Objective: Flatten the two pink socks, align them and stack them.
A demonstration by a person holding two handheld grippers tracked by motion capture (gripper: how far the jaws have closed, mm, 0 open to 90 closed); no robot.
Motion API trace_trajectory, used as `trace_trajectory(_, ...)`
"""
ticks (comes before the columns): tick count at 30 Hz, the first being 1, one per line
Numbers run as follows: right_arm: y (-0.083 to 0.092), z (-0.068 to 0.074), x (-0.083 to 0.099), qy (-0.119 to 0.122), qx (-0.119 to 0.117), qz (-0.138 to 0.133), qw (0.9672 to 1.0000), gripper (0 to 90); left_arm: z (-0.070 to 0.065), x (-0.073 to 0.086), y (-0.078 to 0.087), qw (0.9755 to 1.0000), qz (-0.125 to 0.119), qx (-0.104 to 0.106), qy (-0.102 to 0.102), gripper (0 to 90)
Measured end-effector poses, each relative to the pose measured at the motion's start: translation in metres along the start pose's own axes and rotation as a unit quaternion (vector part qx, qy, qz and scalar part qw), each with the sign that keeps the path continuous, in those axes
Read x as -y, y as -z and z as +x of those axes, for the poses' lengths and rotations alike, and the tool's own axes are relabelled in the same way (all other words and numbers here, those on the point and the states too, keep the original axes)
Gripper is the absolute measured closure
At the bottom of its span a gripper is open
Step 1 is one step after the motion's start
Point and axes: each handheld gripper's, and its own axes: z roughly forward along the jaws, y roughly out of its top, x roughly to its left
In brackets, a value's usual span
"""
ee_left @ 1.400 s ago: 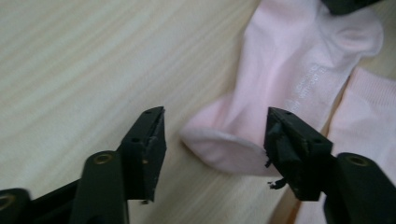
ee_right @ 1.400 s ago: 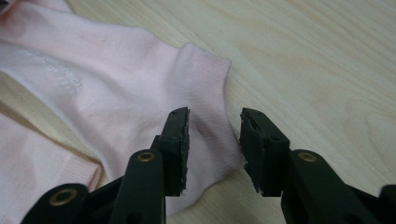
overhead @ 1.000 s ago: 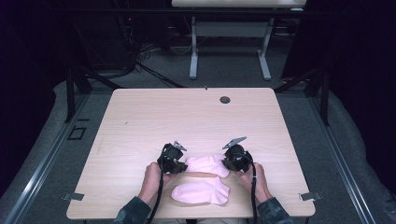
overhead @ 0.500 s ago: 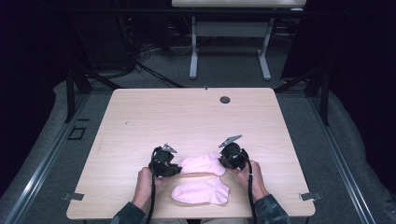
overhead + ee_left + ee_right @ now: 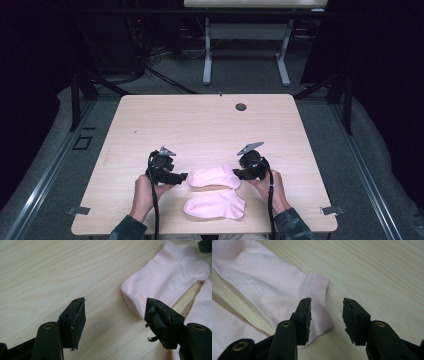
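Both tools just opened off the far pink sock [image 5: 214,176]: left tool [image 5: 181,176] wide, right tool [image 5: 237,173] narrower, nothing gripped, near sock [image 5: 215,205] flat on desk [image 5: 200,125].

On the table [image 5: 210,125], the far sock [image 5: 214,177] is lying between the left gripper [image 5: 181,176] and right gripper [image 5: 237,173], the near sock [image 5: 215,205] just before it, a round cap [image 5: 241,106] sitting well behind.

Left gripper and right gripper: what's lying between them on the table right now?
In the high view, the far pink sock lies flat between the left gripper and right gripper; both jaws have just opened, gripping nothing.
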Motion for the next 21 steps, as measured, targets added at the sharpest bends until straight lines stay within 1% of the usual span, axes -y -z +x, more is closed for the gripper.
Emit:
trace_trajectory(2, 0.001, 0.000, 0.000, -0.002, -0.005, -0.002, 1.0000, 56.4, -0.002, -0.006, -0.003, 1.0000, 0.002, 0.002, -0.001, 33.3)
trace_trajectory(3, 0.001, 0.000, -0.001, 0.001, 0.002, 0.001, 1.0000, 56.1, -0.002, -0.008, -0.005, 1.0000, 0.006, 0.002, -0.006, 34.1)
trace_trajectory(4, 0.000, 0.000, -0.001, 0.000, 0.001, 0.002, 1.0000, 56.1, -0.003, -0.010, -0.008, 0.9999, 0.011, 0.001, -0.008, 34.5)
trace_trajectory(5, -0.001, 0.000, 0.000, 0.001, -0.001, 0.003, 1.0000, 56.1, -0.004, -0.013, -0.011, 0.9998, 0.016, 0.005, -0.008, 35.5)
trace_trajectory(7, -0.004, 0.001, 0.000, 0.003, -0.004, 0.012, 0.9999, 57.0, -0.006, -0.016, -0.018, 0.9996, 0.027, 0.004, -0.008, 39.7)
trace_trajectory(8, -0.005, 0.001, 0.001, 0.001, -0.005, 0.023, 0.9997, 57.5, -0.008, -0.017, -0.021, 0.9993, 0.034, 0.004, -0.012, 41.0)
trace_trajectory(9, -0.007, 0.001, 0.001, 0.000, -0.009, 0.028, 0.9996, 58.5, -0.009, -0.018, -0.025, 0.9991, 0.041, 0.005, -0.012, 43.1)
trace_trajectory(10, -0.009, 0.001, 0.001, 0.000, -0.005, 0.028, 0.9996, 63.0, -0.010, -0.020, -0.029, 0.9985, 0.052, 0.003, -0.018, 47.5)
trace_trajectory(11, -0.009, 0.001, 0.001, 0.000, -0.005, 0.028, 0.9996, 63.0, -0.010, -0.020, -0.029, 0.9985, 0.052, 0.003, -0.018, 51.0)
trace_trajectory(12, -0.009, 0.001, 0.001, 0.002, -0.003, 0.032, 0.9995, 66.6, -0.011, -0.020, -0.032, 0.9983, 0.054, 0.004, -0.018, 51.0)
trace_trajectory(13, -0.010, 0.001, 0.002, 0.002, 0.001, 0.032, 0.9995, 68.2, -0.011, -0.020, -0.034, 0.9982, 0.057, 0.004, -0.017, 52.6)
trace_trajectory(14, -0.011, 0.002, 0.002, -0.004, 0.003, 0.035, 0.9994, 68.3, -0.012, -0.020, -0.035, 0.9980, 0.061, 0.005, -0.018, 55.1)
trace_trajectory(15, -0.012, 0.002, 0.002, -0.003, 0.003, 0.040, 0.9992, 68.3, -0.012, -0.020, -0.037, 0.9977, 0.063, 0.005, -0.025, 56.9)
trace_trajectory(16, -0.012, 0.002, 0.003, -0.002, 0.002, 0.042, 0.9991, 68.2, -0.012, -0.019, -0.038, 0.9974, 0.067, 0.009, -0.024, 57.8)
trace_trajectory(17, -0.013, 0.002, 0.004, -0.004, 0.002, 0.039, 0.9992, 68.5, -0.012, -0.019, -0.039, 0.9973, 0.069, 0.010, -0.025, 59.8)
trace_trajectory(18, -0.013, 0.002, 0.004, -0.002, 0.002, 0.042, 0.9991, 69.8, -0.012, -0.018, -0.039, 0.9972, 0.069, 0.012, -0.026, 61.8)
trace_trajectory(19, -0.013, 0.001, 0.004, -0.002, 0.001, 0.044, 0.9990, 71.3, -0.011, -0.017, -0.040, 0.9971, 0.070, 0.013, -0.027, 66.1)
trace_trajectory(20, -0.014, 0.002, 0.005, -0.003, 0.001, 0.042, 0.9991, 72.3, -0.011, -0.017, -0.040, 0.9969, 0.073, 0.014, -0.028, 66.1)
trace_trajectory(21, -0.014, 0.002, 0.005, -0.001, 0.001, 0.044, 0.9991, 73.6, -0.011, -0.016, -0.041, 0.9968, 0.073, 0.015, -0.027, 68.1)
